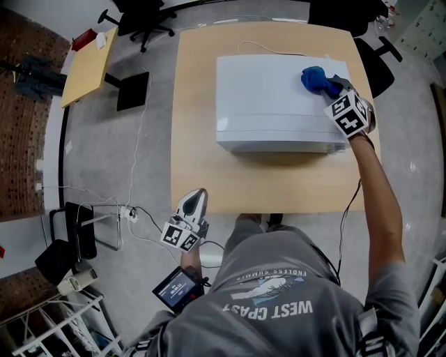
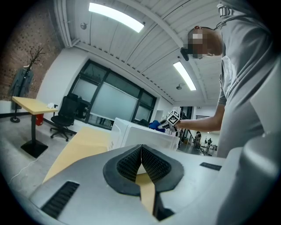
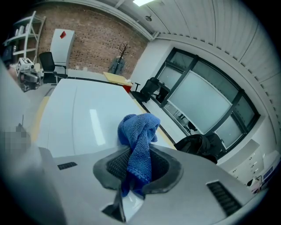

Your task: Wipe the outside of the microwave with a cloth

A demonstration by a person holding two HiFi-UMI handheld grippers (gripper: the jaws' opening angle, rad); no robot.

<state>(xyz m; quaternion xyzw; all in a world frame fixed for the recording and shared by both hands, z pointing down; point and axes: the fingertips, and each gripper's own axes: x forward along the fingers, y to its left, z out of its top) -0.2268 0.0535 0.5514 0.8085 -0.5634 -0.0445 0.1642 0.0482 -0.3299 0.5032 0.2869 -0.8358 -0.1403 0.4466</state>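
A white microwave [image 1: 272, 104] stands on a light wooden table [image 1: 202, 181]. My right gripper [image 1: 333, 86] is shut on a bunched blue cloth [image 1: 315, 79] and holds it on the microwave's top near the far right corner. In the right gripper view the blue cloth [image 3: 138, 145] hangs between the pads over the white top [image 3: 83, 118]. My left gripper [image 1: 194, 202] is shut with nothing in it, off the table's near left edge. The left gripper view looks level at the microwave [image 2: 140, 134] with the cloth [image 2: 157, 125] on top.
A cable [image 1: 265, 47] runs behind the microwave. On the floor to the left are a smaller desk [image 1: 87, 66], black office chairs [image 1: 143, 17], cords [image 1: 132, 209] and a folded chair [image 1: 73, 240]. A black chair [image 1: 380, 59] stands at the table's far right.
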